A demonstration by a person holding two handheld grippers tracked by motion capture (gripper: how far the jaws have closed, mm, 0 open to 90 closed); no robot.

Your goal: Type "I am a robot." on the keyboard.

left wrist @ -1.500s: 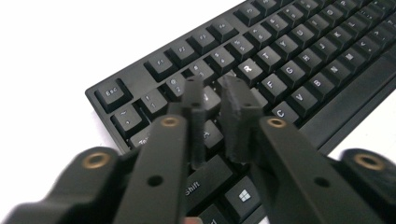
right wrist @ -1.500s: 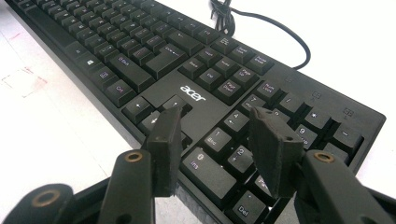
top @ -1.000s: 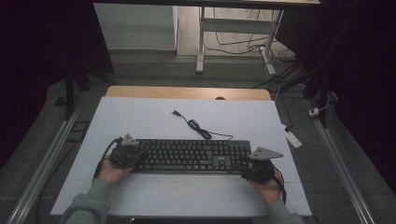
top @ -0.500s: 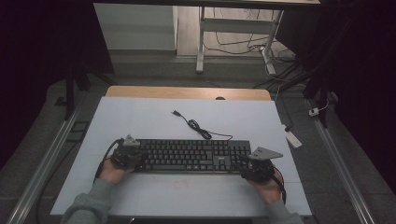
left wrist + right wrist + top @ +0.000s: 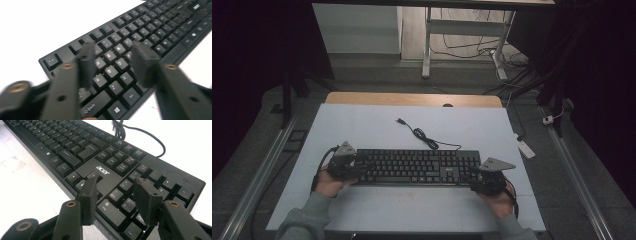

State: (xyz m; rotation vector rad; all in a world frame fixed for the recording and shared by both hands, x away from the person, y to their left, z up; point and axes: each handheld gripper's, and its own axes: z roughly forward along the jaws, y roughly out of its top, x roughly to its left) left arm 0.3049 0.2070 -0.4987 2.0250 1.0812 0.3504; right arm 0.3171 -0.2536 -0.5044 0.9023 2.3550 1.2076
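Note:
A black Acer keyboard (image 5: 417,167) lies flat across the near half of the white table top (image 5: 362,130). Its cable (image 5: 422,135) curls away to a loose plug (image 5: 399,121). My left gripper (image 5: 362,167) is at the keyboard's left end. In the left gripper view its jaws stand apart just above the letter keys (image 5: 110,56), so the left gripper (image 5: 112,65) is open. My right gripper (image 5: 474,175) is at the right end. In the right gripper view its jaws are spread over the number pad (image 5: 130,202) near the front edge, so the right gripper (image 5: 116,200) is open too.
A faint red mark (image 5: 404,197) sits on the table in front of the keyboard. A wooden strip (image 5: 412,99) runs along the far edge. A white power strip (image 5: 526,148) lies on the floor to the right. Metal rails flank the table.
Both grippers stay at the keyboard's ends. The left one is shifting slightly, and the keyboard has not moved.

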